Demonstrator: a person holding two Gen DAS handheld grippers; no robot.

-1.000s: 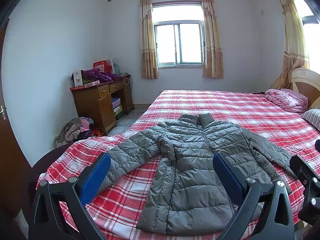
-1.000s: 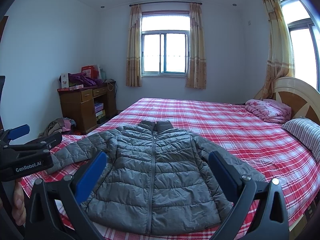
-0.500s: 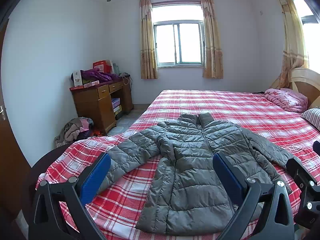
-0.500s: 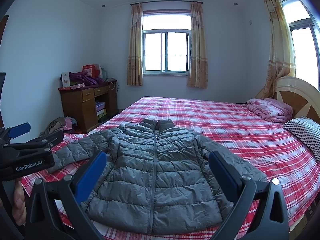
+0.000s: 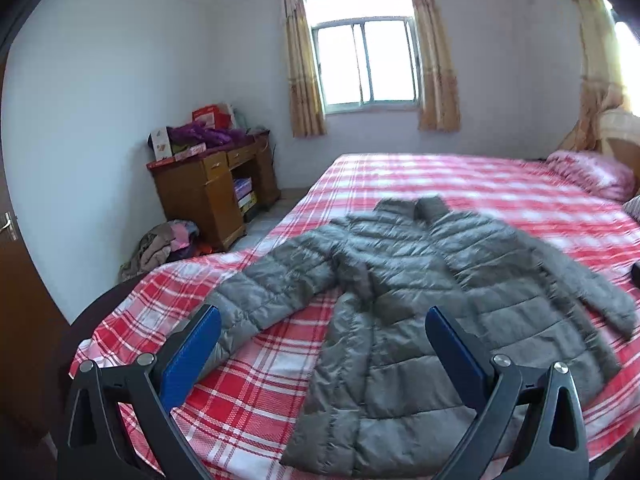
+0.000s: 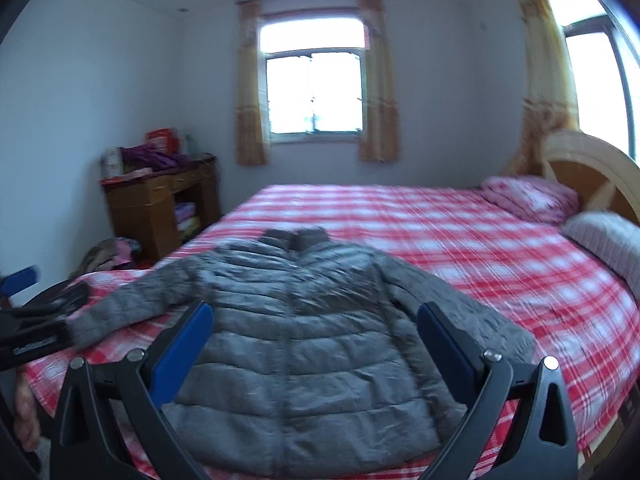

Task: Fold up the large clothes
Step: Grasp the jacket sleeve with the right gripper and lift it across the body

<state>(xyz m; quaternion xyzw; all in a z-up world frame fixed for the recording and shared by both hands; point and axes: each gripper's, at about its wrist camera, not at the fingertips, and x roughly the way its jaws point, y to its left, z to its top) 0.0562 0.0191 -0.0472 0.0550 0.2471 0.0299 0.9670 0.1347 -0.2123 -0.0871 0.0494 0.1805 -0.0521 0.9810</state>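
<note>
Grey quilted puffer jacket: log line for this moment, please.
grey quilted puffer jacket: flat, unfolded, on red plaid bedspread | left gripper: open, empty | right gripper: open, empty

Bed covered by red-and-white plaid sheet; wooden headboard at right. Folded pink quilt at the head end, against the headboard. Striped pillow just beside it, nearer the camera.

Far wall: window, bright, flanked by two patterned yellow curtains. Second window on right wall with its own curtain.

Left corner: wooden desk with drawers, against the wall. On top: purple cloth bundle, red box, a white carton. Stacked items in its open shelf; labels unreadable.

Floor beside desk: heap of mixed clothes. Brown door with handle at far left edge.
</note>
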